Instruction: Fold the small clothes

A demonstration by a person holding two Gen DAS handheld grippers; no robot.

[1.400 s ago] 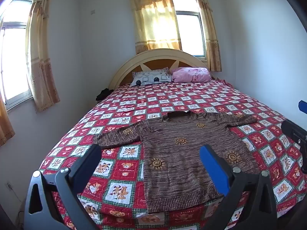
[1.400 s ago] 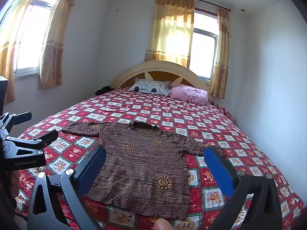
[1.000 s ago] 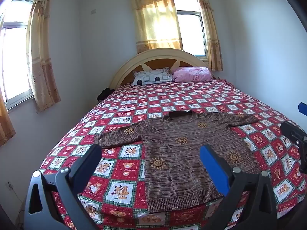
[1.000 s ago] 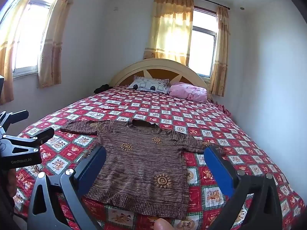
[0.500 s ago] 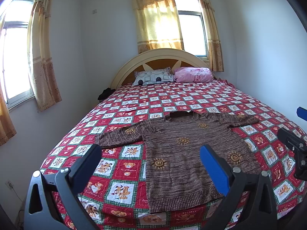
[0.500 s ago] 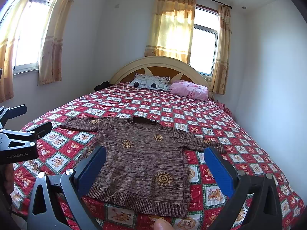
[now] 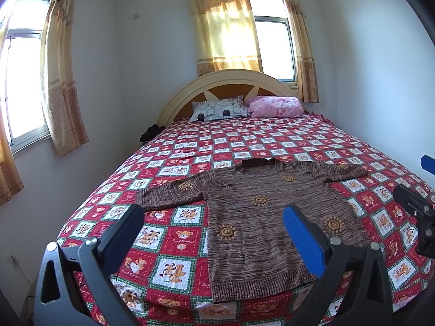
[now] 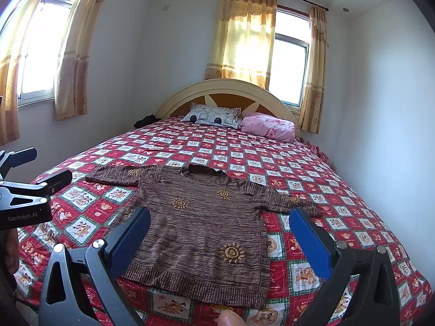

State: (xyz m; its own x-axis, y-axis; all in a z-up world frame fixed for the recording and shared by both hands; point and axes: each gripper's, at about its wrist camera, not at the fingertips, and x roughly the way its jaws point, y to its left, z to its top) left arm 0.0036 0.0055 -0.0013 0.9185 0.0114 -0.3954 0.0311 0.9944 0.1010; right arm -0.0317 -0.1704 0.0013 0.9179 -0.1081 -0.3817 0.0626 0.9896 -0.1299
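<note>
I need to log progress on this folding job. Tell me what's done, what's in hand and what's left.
Done: the brown sweater lies spread flat on the bed, front up, both sleeves stretched out to the sides. In hand: nothing. The left gripper and right gripper are both open, held above the near edge of the bed, touching no cloth. Left: every fold; sleeves and hem are unfolded.

Black tongs [image 7: 214, 233], blue pads [image 8: 310, 241], silver screws.

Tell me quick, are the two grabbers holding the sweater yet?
Left gripper: open, holding nothing, above the sweater.
Right gripper: open, holding nothing too.
</note>
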